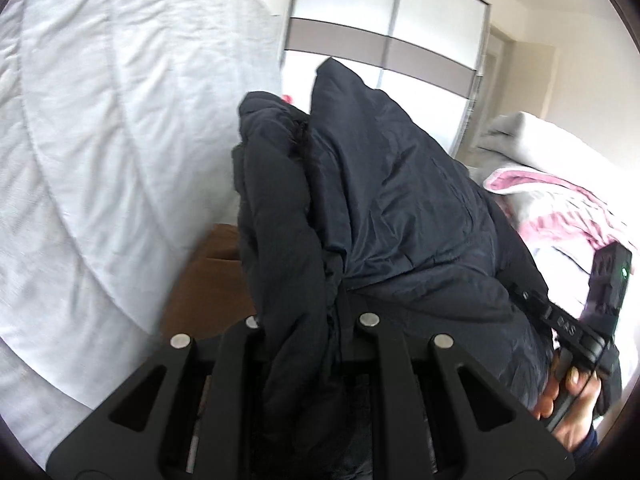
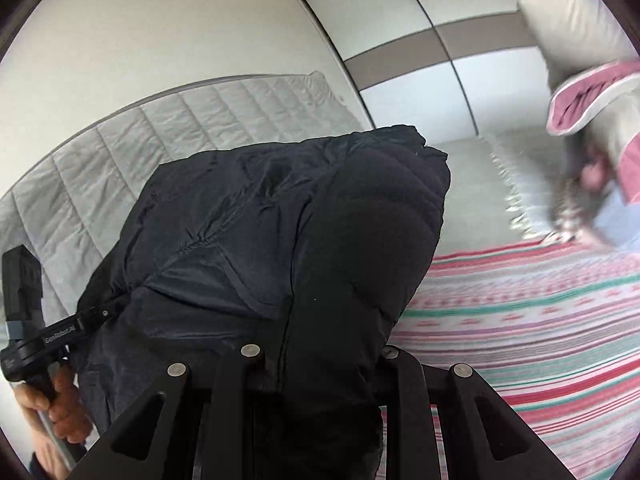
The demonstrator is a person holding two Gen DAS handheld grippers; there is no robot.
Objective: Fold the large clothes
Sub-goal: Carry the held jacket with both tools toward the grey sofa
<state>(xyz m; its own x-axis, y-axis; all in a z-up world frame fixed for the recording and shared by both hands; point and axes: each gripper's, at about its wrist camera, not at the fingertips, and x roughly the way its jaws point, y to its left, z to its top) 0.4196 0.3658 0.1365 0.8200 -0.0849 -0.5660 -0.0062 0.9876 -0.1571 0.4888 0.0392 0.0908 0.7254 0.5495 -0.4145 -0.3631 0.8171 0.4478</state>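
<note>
A large dark navy padded jacket (image 1: 380, 200) hangs bunched between both grippers, held up in the air. My left gripper (image 1: 308, 336) is shut on a fold of the jacket, which fills the gap between its fingers. My right gripper (image 2: 320, 360) is shut on another part of the jacket (image 2: 280, 240), whose cloth drapes over and hides the fingertips. The right gripper's body shows at the right edge of the left wrist view (image 1: 576, 332), and the left gripper's body shows at the left of the right wrist view (image 2: 36, 340), each with a hand on it.
A bed with a pink, green and white striped cover (image 2: 520, 320) lies below right. A grey quilted mattress (image 2: 120, 160) stands against the wall. A white and brown wardrobe (image 1: 392, 40) is behind. Pillows and a pink-lined blanket (image 1: 552, 196) lie on the bed. A brown box (image 1: 208, 288) sits low.
</note>
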